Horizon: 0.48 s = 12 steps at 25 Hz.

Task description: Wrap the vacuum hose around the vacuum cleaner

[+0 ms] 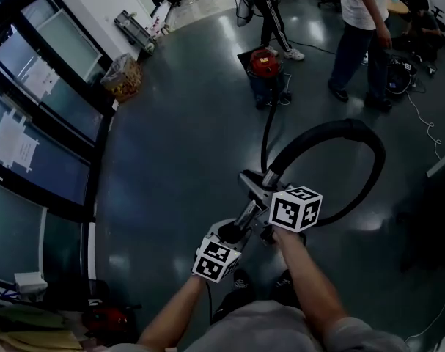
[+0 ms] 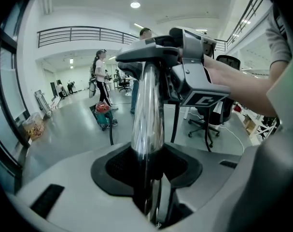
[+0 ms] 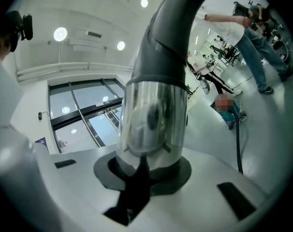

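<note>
Left gripper (image 2: 148, 178) and right gripper (image 3: 146, 173) both clamp the chrome wand (image 2: 147, 115), apparently to control the black hose (image 1: 369, 160) looping beyond them toward the red vacuum cleaner (image 1: 266, 63) far ahead.

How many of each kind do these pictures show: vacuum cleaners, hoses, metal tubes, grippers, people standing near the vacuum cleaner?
Red-lidded canister vacuum cleaner: 1
Black flexible hose: 1
Shiny chrome metal tube: 1
Grippers (left gripper, right gripper): 2
Standing people, in black trousers, in blue jeans: 2
Total: 7
</note>
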Each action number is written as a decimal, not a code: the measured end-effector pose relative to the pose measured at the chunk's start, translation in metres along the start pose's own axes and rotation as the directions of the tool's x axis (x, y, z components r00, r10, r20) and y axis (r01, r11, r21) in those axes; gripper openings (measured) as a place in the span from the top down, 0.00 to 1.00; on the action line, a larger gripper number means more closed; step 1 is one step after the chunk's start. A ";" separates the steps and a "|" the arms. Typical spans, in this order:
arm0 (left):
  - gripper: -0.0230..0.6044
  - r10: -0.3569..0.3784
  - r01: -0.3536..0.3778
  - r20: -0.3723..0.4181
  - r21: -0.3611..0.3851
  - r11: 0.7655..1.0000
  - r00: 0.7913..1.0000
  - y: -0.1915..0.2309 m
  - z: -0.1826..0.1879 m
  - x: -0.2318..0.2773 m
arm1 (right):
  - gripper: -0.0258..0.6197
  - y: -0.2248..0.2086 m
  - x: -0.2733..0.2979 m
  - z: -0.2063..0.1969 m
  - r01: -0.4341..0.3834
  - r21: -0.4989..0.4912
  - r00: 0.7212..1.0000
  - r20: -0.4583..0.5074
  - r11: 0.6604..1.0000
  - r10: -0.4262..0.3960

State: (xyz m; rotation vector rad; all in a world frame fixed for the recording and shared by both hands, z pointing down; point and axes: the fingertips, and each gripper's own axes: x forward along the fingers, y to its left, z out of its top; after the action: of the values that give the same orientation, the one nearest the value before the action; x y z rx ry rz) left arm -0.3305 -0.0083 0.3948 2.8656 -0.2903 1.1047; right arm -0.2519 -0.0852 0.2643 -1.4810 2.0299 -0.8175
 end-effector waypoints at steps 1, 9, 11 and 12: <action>0.72 0.001 -0.001 -0.001 0.002 1.000 1.000 0.001 0.000 -0.002 | 0.86 -0.001 -0.001 0.001 0.002 0.003 1.000 0.002 1.000 -0.002; 0.68 -0.009 0.008 -0.011 -0.075 0.997 1.000 0.009 -0.004 -0.034 | 0.86 -0.040 -0.023 0.011 0.120 -0.087 0.992 -0.032 0.989 -0.123; 0.68 0.011 -0.013 -0.019 -0.082 0.997 1.000 0.021 -0.004 -0.041 | 0.86 -0.053 -0.031 0.011 0.164 -0.174 0.982 -0.065 0.971 -0.178; 0.68 0.021 -0.022 -0.017 -0.077 0.997 1.000 0.026 -0.001 -0.042 | 0.86 -0.057 -0.034 0.009 0.177 -0.214 0.976 -0.087 0.961 -0.199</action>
State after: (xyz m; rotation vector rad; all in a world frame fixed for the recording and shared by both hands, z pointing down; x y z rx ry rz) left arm -0.3670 -0.0270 0.3672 2.7913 -0.3551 1.0953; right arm -0.1981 -0.0677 0.3006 -1.8032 2.1294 -0.7958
